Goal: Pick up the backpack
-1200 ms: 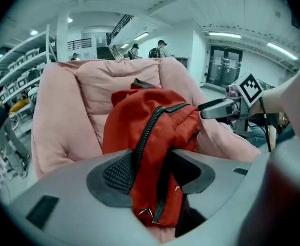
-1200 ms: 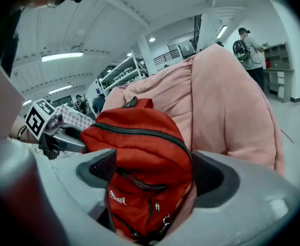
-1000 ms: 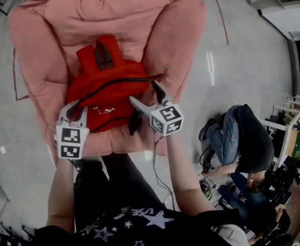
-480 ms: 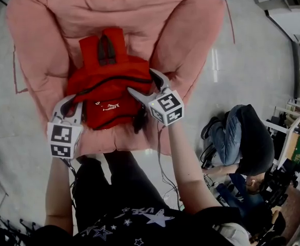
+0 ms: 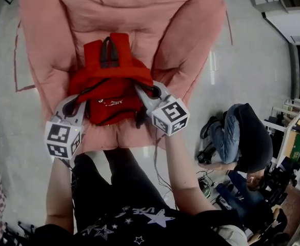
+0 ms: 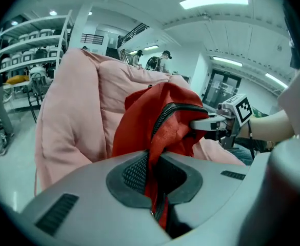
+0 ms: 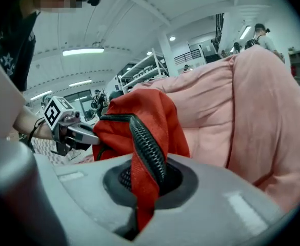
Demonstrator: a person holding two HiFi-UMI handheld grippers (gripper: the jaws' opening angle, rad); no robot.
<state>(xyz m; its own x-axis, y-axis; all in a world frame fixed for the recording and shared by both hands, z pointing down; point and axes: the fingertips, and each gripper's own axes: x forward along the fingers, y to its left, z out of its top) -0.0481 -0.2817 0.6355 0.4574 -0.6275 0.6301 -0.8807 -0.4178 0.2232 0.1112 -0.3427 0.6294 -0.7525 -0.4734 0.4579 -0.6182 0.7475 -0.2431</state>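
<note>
Red backpack (image 5: 111,88) on pink chair (image 5: 124,9), grey floor (image 5: 252,60)

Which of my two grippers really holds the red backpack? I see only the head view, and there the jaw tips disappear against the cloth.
Observer: Both hold it. In the left gripper view the left gripper is shut on a fold of the backpack, with red cloth pinched between its pads.
Operator: And the right one?
Observer: The right gripper has just closed on the backpack too. The black zipper runs straight down between its jaws.
Operator: Is anybody behind the chair?
Observer: Yes. The left gripper view shows a person standing far beyond the back of the pink chair.
</note>
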